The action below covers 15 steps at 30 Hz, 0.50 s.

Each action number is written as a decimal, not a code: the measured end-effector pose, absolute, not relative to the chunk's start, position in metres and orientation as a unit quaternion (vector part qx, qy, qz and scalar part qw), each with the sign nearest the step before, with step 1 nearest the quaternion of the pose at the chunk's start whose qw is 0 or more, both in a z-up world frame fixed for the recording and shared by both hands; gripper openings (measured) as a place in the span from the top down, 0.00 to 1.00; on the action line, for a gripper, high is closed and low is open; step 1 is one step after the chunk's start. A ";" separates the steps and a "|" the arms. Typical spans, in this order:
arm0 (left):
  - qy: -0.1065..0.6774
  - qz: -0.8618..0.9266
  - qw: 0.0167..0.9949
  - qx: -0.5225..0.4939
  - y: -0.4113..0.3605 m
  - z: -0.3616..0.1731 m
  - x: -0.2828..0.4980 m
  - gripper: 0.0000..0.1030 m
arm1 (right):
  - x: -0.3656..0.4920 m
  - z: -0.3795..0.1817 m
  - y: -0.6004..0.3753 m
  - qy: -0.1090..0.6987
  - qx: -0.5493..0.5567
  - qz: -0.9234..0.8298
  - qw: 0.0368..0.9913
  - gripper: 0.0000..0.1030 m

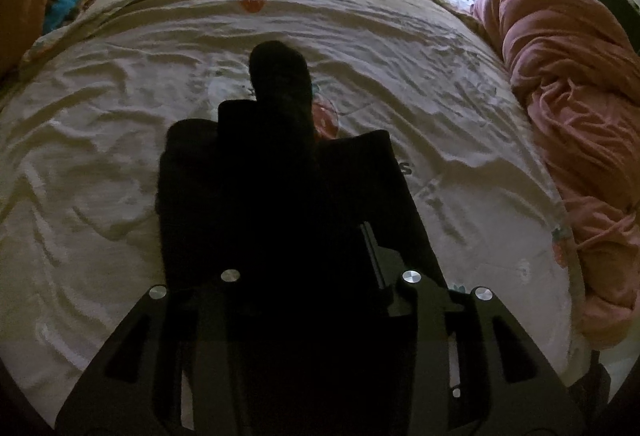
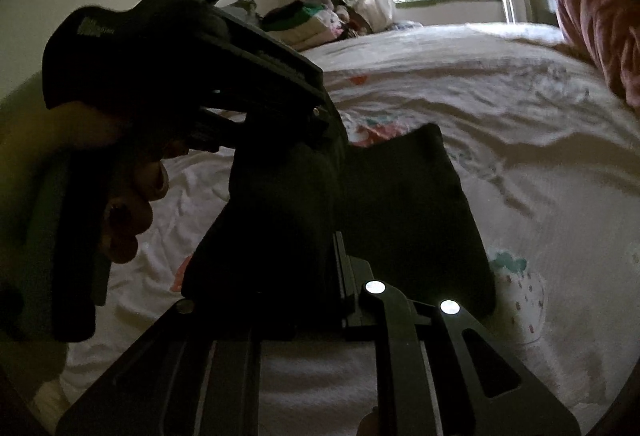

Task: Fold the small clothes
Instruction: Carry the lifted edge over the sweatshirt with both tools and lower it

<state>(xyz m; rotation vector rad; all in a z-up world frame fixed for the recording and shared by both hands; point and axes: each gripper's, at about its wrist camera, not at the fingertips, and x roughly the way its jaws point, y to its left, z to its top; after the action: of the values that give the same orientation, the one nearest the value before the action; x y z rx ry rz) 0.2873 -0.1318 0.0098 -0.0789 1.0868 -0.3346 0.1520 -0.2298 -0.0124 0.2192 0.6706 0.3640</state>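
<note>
Matte black garment [image 1: 224, 171], soft rounded lobe, rumpled cream bedsheet [image 1: 120, 83]

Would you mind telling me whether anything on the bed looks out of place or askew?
Nothing is damaged or spilled. The sheet is wrinkled, and a pink blanket lies bunched at its edge. The dark garment lies flat.

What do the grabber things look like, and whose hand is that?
Both grabbers are matte black. The right gripper and left gripper have slotted arms with shiny round silver bolts. A bare hand with dark-painted nails wraps one handle, which carries a small pale label.
</note>
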 end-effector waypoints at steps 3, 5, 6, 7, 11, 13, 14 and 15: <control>0.521 -0.159 0.838 -0.037 -0.138 0.003 0.293 0.67 | 0.156 -0.018 -0.237 0.337 0.129 0.177 0.916 0.83; 0.526 -0.159 0.835 -0.032 -0.144 0.000 0.295 0.64 | 0.158 -0.022 -0.242 0.344 0.145 0.176 0.911 0.81; 0.527 -0.160 0.834 -0.031 -0.146 -0.002 0.296 0.63 | 0.159 -0.023 -0.244 0.346 0.150 0.177 0.909 0.81; 0.529 -0.161 0.832 -0.029 -0.149 -0.004 0.298 0.62 | 0.160 -0.025 -0.247 0.349 0.160 0.178 0.906 0.80; 0.537 -0.168 0.826 -0.032 -0.154 -0.009 0.303 0.50 | 0.164 -0.032 -0.258 0.359 0.189 0.178 0.896 0.73; 0.539 -0.166 0.824 -0.042 -0.153 -0.011 0.305 0.44 | 0.166 -0.036 -0.264 0.364 0.208 0.181 0.890 0.66; 0.537 -0.168 0.825 -0.048 -0.152 -0.011 0.305 0.43 | 0.168 -0.040 -0.269 0.369 0.222 0.181 0.884 0.63; 0.532 -0.176 0.826 -0.056 -0.150 -0.010 0.303 0.41 | 0.168 -0.041 -0.271 0.373 0.230 0.180 0.881 0.60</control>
<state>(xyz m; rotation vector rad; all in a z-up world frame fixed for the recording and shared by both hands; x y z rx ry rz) 0.3032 -0.1504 -0.0102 -0.1179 1.1303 -0.3730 0.1680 -0.2710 -0.0408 0.4786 0.7763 0.3757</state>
